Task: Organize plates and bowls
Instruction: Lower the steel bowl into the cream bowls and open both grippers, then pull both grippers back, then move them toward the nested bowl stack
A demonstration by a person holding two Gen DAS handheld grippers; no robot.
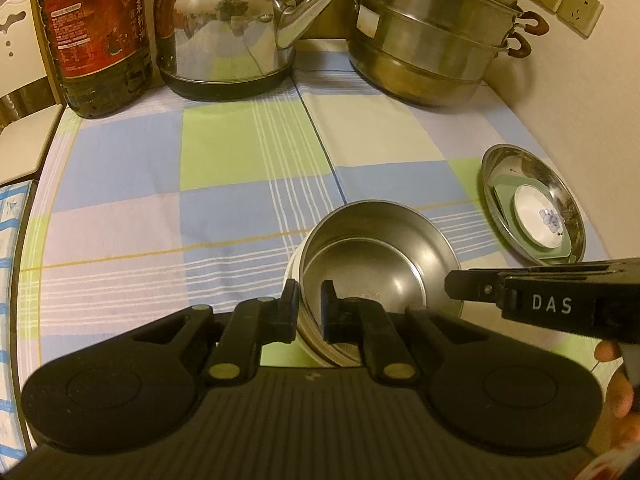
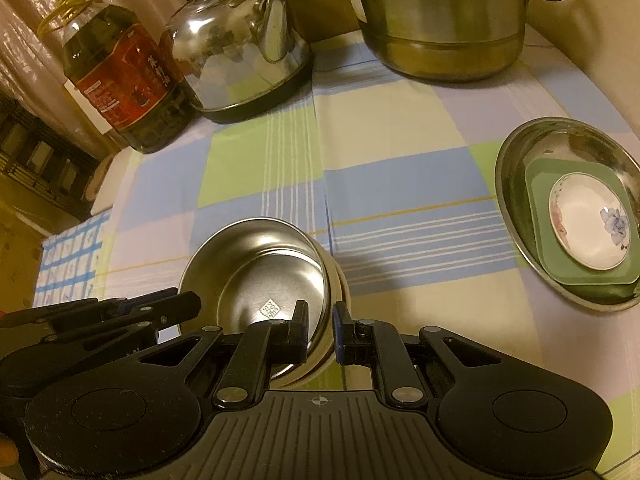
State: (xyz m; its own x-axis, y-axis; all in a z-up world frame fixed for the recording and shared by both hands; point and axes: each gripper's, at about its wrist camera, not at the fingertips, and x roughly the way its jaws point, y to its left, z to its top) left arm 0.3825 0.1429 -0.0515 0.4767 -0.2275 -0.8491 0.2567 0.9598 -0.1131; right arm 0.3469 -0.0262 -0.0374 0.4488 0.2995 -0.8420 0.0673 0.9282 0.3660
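Dim, warm yellow indoor light tints both fisheye views. Glare streaks the kettle (image 1: 228, 28) and steamer pot (image 2: 444, 20). Edges bend and darken.

The steel bowl (image 2: 272, 280) is brushed metal with a soft sheen, nested in a cream one. The kettle (image 1: 224, 28) is mirror-bright; the steamer pot (image 1: 432, 40) is duller steel. Checked woven cloth (image 1: 160, 200) covers the bench. The small dish (image 2: 588, 228) looks like glazed ceramic. The grippers are matt black plastic.
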